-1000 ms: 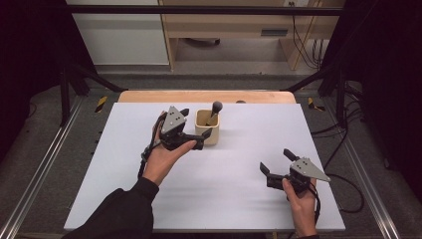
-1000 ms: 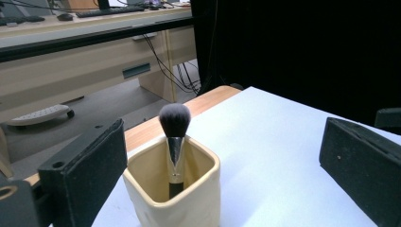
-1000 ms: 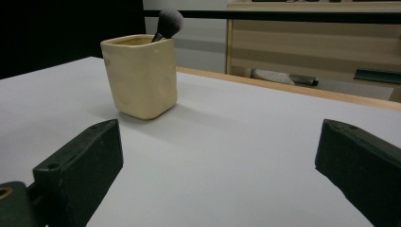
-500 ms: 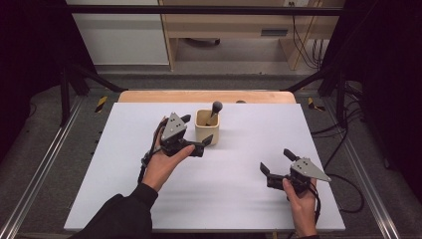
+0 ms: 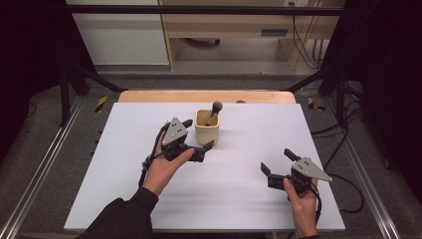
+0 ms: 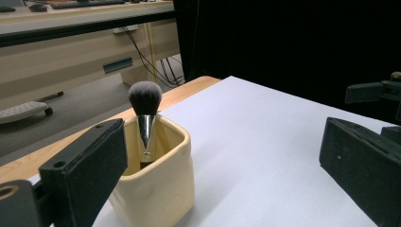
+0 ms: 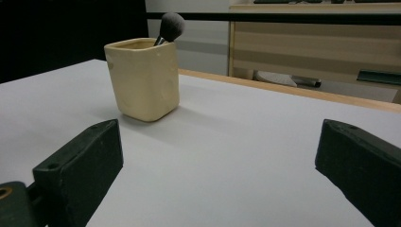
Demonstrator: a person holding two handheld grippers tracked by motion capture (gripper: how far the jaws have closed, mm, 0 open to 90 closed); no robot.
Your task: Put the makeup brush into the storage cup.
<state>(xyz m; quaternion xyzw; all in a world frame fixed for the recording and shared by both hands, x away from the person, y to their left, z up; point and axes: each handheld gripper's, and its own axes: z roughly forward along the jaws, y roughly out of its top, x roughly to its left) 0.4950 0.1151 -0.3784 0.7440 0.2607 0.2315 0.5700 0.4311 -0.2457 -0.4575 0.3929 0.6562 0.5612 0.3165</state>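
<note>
A cream square cup (image 5: 207, 130) stands on the white table top (image 5: 239, 199), toward the far middle. A makeup brush (image 5: 216, 107) with a dark bristle head leans upright inside it. My left gripper (image 5: 199, 134) is open right beside the cup's left side, holding nothing. In the left gripper view the cup (image 6: 158, 187) sits just inside the left jaw, and the brush (image 6: 145, 100) pokes out of it. My right gripper (image 5: 276, 160) is open near the front right, apart from the cup. In the right gripper view the cup (image 7: 144, 78) and brush (image 7: 171, 23) stand far ahead at the left.
A wooden strip (image 5: 206, 95) borders the table's far edge. Beyond it are a wooden desk (image 5: 234, 30) and cables (image 5: 303, 45) on the floor. Metal rails (image 5: 40, 169) run along the table's sides. White surface lies open between the two grippers.
My left gripper has drifted slightly toward the near side beside the cup. The cup, the brush and my right gripper have stayed put.
</note>
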